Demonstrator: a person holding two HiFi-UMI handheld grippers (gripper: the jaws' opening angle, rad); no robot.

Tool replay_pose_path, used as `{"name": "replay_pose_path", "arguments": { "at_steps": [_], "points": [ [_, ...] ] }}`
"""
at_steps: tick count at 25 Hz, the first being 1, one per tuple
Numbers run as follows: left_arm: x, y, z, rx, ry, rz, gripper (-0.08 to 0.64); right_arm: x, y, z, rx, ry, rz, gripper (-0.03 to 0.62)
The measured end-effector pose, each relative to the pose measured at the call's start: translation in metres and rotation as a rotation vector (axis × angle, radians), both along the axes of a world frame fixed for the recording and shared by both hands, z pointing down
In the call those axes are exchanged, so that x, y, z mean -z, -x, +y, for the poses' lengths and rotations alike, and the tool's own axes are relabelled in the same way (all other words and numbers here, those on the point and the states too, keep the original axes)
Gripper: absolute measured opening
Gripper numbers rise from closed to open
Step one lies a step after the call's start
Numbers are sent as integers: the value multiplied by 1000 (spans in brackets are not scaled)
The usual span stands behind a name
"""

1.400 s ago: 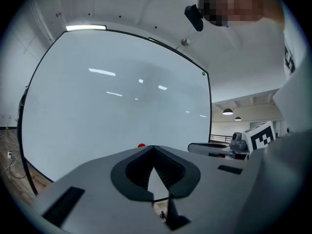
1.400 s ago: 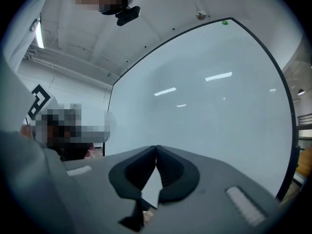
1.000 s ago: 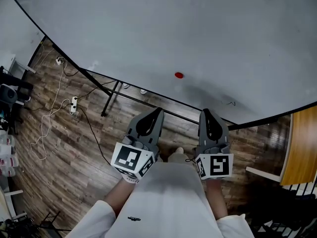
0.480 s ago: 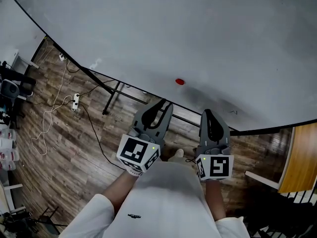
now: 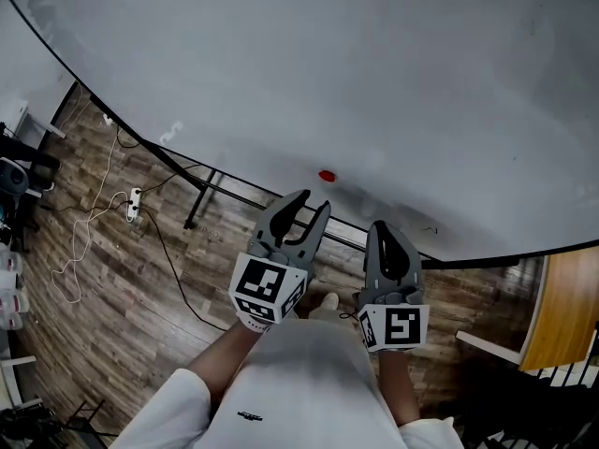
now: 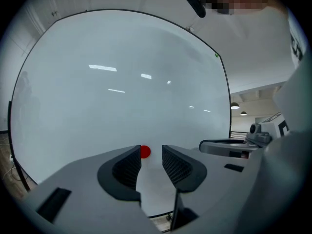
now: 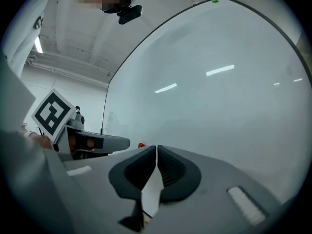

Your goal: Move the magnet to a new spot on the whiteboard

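Note:
A small round red magnet (image 5: pixel 327 176) sticks to the whiteboard (image 5: pixel 374 82) near its lower edge. My left gripper (image 5: pixel 310 204) points at it from just below, a short gap away; its jaws are opening and hold nothing. In the left gripper view the magnet (image 6: pixel 145 152) shows beyond the left gripper (image 6: pixel 151 156), just past the left jaw tip. My right gripper (image 5: pixel 385 237) hangs lower and to the right, jaws together and empty. The right gripper view shows the right gripper (image 7: pixel 156 151) aimed at the board, with the magnet (image 7: pixel 141 145) off to its left.
The whiteboard's black frame and stand legs (image 5: pixel 197 195) rise from a wood plank floor (image 5: pixel 122 279). Cables and a power strip (image 5: pixel 131 204) lie on the floor at left. A wooden panel (image 5: pixel 562 307) stands at the right edge.
The left gripper has risen toward the magnet and its jaws have spread apart. The right gripper has shifted slightly left and stays shut.

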State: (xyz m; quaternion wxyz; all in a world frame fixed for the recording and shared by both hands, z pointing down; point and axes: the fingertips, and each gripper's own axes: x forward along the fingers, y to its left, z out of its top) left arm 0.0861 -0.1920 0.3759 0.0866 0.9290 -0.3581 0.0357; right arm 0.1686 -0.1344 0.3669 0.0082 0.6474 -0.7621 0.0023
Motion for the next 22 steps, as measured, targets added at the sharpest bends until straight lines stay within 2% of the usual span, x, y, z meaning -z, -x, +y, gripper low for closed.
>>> {"name": "replay_pose_path", "arguments": {
  "at_steps": [5, 16, 22],
  "points": [
    [-5, -5, -11, 34, 14, 23, 123, -2, -3, 0, 2, 12, 15, 12],
    [-27, -17, -35, 66, 57, 18, 149, -9, -11, -5, 2, 34, 9, 12],
    [-28, -26, -32, 86, 60, 27, 149, -8, -21, 4, -5, 35, 10, 12]
  ]
}}
